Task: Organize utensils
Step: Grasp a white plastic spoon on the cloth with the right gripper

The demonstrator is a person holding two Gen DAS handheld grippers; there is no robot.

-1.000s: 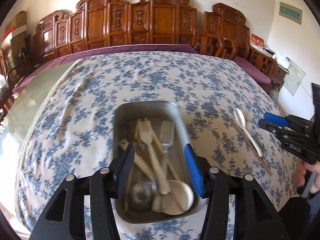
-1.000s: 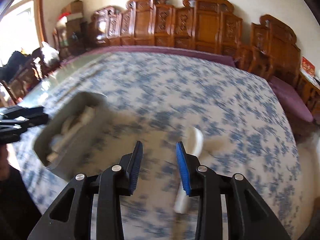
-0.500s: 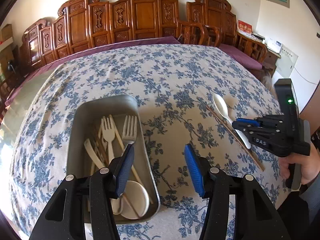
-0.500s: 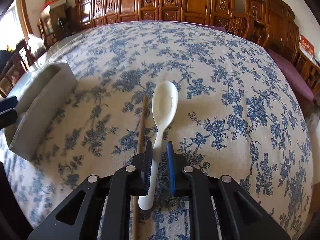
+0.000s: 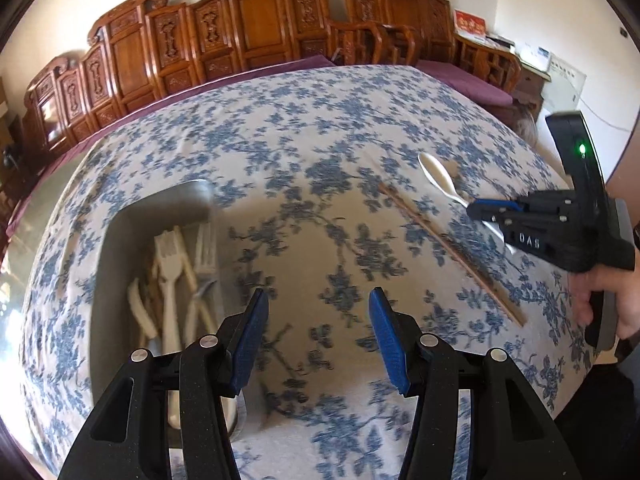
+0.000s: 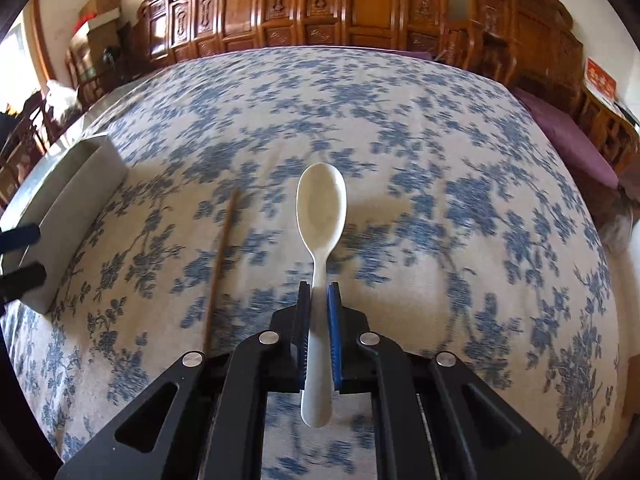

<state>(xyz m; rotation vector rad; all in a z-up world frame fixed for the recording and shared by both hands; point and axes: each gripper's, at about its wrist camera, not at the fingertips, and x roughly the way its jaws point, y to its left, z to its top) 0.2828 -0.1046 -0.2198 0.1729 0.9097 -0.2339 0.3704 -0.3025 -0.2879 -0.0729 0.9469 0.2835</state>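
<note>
My right gripper (image 6: 319, 292) is shut on the handle of a white spoon (image 6: 320, 212) and holds it just above the tablecloth, bowl pointing away. The spoon (image 5: 438, 174) and the right gripper (image 5: 476, 208) also show in the left wrist view at the right. A brown chopstick (image 6: 220, 264) lies on the cloth left of the spoon; it also shows in the left wrist view (image 5: 452, 252). My left gripper (image 5: 316, 332) is open and empty, over the cloth just right of a metal tray (image 5: 116, 240) that holds several pale forks and spoons (image 5: 172, 276).
The table is covered by a blue floral cloth (image 5: 320, 140). The tray's outer wall (image 6: 68, 208) stands at the left in the right wrist view. Carved wooden chairs (image 5: 256, 28) line the far side of the table.
My right gripper closed on the spoon's handle and lifted it slightly. My left gripper moved right, from over the tray to over the cloth beside it.
</note>
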